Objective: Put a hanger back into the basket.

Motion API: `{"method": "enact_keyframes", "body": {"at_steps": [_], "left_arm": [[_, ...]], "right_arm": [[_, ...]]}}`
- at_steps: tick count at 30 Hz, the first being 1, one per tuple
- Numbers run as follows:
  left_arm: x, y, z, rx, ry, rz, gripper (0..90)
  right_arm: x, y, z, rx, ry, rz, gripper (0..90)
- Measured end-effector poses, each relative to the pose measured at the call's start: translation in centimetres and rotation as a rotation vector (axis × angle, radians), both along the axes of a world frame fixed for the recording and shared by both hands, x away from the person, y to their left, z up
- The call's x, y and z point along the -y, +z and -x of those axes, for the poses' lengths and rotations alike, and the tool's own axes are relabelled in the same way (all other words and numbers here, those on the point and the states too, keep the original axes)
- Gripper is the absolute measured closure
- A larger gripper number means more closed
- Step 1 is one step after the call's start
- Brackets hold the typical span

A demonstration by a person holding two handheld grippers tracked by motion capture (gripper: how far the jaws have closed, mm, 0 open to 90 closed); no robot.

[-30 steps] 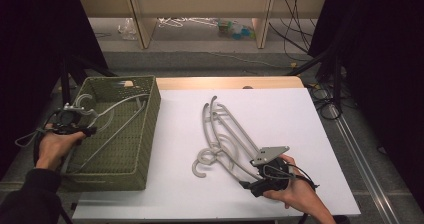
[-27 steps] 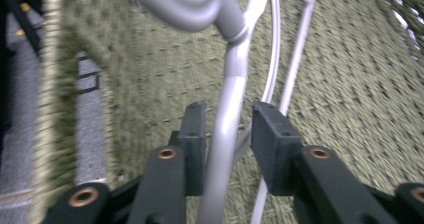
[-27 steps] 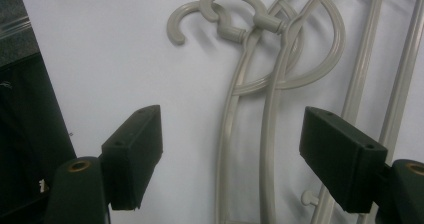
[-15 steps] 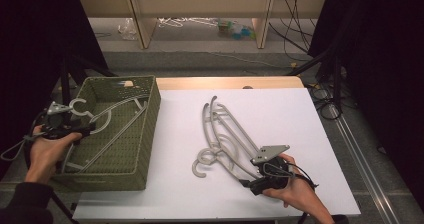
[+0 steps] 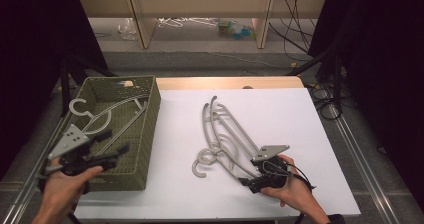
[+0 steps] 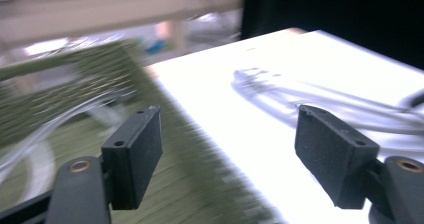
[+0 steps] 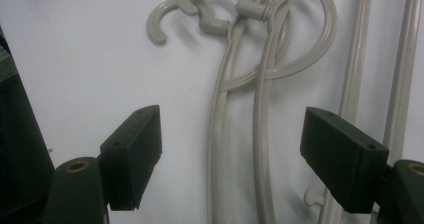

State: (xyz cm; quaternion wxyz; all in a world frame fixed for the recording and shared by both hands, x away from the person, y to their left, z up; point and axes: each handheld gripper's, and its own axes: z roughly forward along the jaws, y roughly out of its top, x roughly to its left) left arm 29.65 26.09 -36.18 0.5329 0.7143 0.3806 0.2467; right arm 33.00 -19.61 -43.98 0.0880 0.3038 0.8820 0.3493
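Left hand (image 5: 62, 189) low at bottom-left corner of table, by near left corner of green basket (image 5: 150, 129), forearm coming up from bottom edge. Left gripper (image 5: 114, 141) angled up and to the right, grey plate on top, tips over basket's near end. Jaws wide apart, just been opening — nothing btwn them. Left gripper view blurred: basket weave under left pad, white table top (image 6: 280, 149) under right pad, pale streaks of hangers beyond.

One grey hanger in basket (image 5: 107, 116), lying flat along basket floor, hook toward far left corner; clear of left gripper's pads, just beyond the tips.

Right hand (image 5: 290, 186) resting on white table top at near right, wrist bent inward, palm wrapped round gripper body. Right gripper (image 5: 250, 176) pointing left, low over sheet, grey plate uppermost. Jaws spread wide, pinching nothing.

Pile of grey hangers on table (image 5: 227, 139) — stacked, overlapping, running from far centre down toward right gripper, hooks at near-left end. Right gripper view: two curved hanger arms (image 7: 240, 134) passing up thru gap btwn pads, closer to middle than to either pad, touching neither. Hooks (image 7: 200, 6) ahead of the tips, straight bars off past right pad. Can't tell whether pads sit on the sheet or just above it.
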Motion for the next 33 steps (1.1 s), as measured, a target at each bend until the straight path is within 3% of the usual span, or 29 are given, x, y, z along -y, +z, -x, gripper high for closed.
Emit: {"method": "enact_keyframes", "body": {"at_steps": [3,5,9,12,15,18,20,28,30,31,33], "left_arm": [[2.3,-0.8,0.2,0.011,-0.072,0.006,21.3],[3.5,-1.4,0.3,0.009,-0.118,-0.012,20.3],[5.7,-2.7,1.0,-0.017,-0.146,0.021,18.4],[6.5,-3.2,1.2,0.041,-0.179,0.011,18.4],[7.5,-4.0,2.1,0.031,-0.196,0.012,18.1],[8.3,-4.9,2.5,0.048,-0.230,-0.010,17.7],[8.7,-5.3,2.7,0.024,-0.268,-0.018,16.9],[9.9,-6.5,3.2,0.010,-0.295,-0.020,16.9],[10.0,-6.6,3.2,0.021,-0.299,-0.031,17.0],[10.0,-6.6,3.3,0.023,-0.300,-0.029,17.0],[10.0,-6.7,3.3,0.027,-0.301,-0.023,17.0]], "right_arm": [[0.0,0.0,0.0,-0.001,0.003,0.012,25.5],[0.0,-0.1,0.1,0.000,0.000,0.012,25.5],[0.2,-0.1,0.0,0.002,-0.009,0.010,25.7],[0.2,-0.2,0.0,0.017,-0.022,0.003,25.7],[0.1,-0.2,0.0,0.011,-0.035,-0.004,25.7],[-0.1,-0.1,0.0,-0.003,-0.021,0.008,26.0],[-0.3,-0.4,-0.1,0.015,-0.025,0.007,26.5],[-0.8,-1.2,-1.4,-0.021,-0.038,0.082,35.5],[-0.9,-1.6,-2.0,-0.005,-0.054,0.095,39.3],[-0.8,-1.5,-2.1,-0.045,-0.061,0.105,41.2],[-1.0,-1.6,-2.2,-0.064,-0.082,0.120,43.9]]}}
